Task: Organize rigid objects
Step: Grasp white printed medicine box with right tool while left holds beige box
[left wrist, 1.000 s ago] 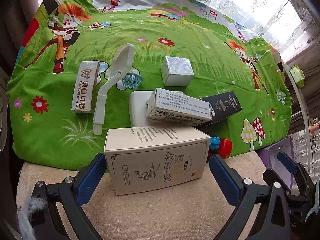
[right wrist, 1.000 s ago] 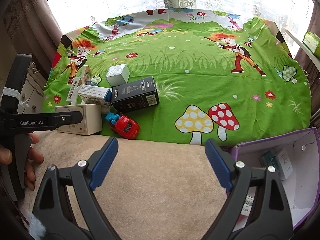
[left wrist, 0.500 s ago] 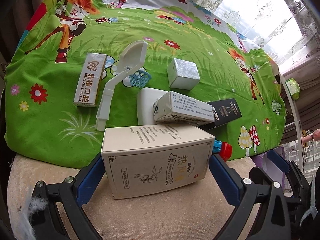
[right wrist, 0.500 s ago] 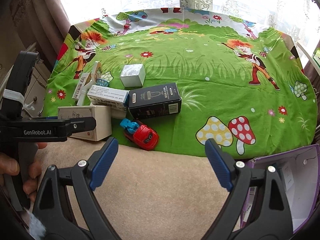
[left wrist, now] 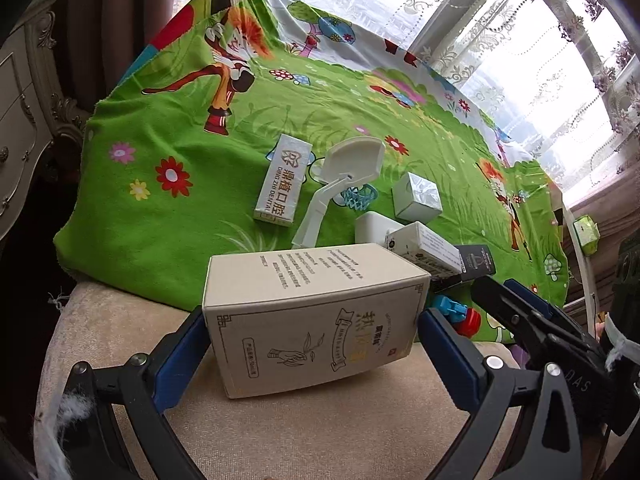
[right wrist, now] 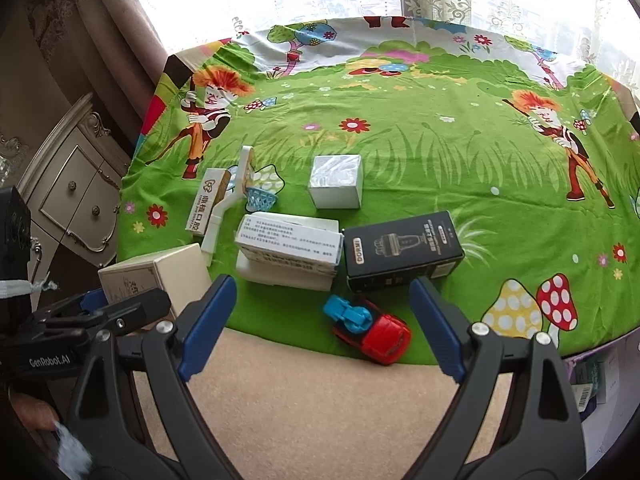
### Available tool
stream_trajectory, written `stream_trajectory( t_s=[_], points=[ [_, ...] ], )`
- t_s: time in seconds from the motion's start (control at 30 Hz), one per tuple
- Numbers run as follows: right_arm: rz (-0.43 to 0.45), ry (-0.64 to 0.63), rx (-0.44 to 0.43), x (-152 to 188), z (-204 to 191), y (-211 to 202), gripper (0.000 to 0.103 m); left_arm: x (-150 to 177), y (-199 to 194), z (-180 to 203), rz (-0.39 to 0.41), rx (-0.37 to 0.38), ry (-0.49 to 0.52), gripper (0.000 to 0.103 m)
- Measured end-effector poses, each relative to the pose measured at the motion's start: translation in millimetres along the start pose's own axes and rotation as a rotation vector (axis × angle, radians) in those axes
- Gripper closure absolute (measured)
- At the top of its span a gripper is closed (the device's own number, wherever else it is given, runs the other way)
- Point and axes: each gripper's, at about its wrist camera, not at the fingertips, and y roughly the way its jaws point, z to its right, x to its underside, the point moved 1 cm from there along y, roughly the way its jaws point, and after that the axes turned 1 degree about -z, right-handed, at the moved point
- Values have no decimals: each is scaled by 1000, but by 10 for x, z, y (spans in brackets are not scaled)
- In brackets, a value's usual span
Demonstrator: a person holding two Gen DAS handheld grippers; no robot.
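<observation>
The beige carton (left wrist: pixel 316 320) sits between the blue pads of the left gripper (left wrist: pixel 312 332), both pads pressed against its short ends, its lower edge tipped up off the tan cushion (left wrist: pixel 320 428). The right gripper (right wrist: pixel 322 320) hangs spread wide with nothing between its fingers, above the cushion's edge and just short of the red and blue toy car (right wrist: pixel 370 326).

Taking the carton as the marker: the toy car lies just beside its right end on the hem of the green cartoon cloth (left wrist: pixel 160 208). Right behind the carton a white printed box (right wrist: pixel 290 246) leans on a flat white box (right wrist: pixel 284 274), with a black box (right wrist: pixel 402 250) beside them to the right. Farther back stand a small silvery cube box (right wrist: pixel 336 180), a white toy basketball hoop (left wrist: pixel 340 184) lying flat, and a slim dental box (left wrist: pixel 282 180) behind the carton's left end.
</observation>
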Motion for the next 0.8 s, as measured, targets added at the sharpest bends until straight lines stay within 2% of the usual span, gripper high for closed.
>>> stream_trajectory(
  t_s=[0.27,0.6,0.73,0.8],
  points=[
    [-26,21,-25,-145,-178,250,13,2,12,-42,18,-5,-9,1],
    [-68,36,14,-230,-238,489,13,33,18,-53,20,-9,-12,1],
    [-67,19,31,-214,-269,504,25,32,25,-54,22,-11,-10,1],
    [-64,9,31,-212,-284,501,25,33,25,-48,24,-14,-8,1]
  ],
)
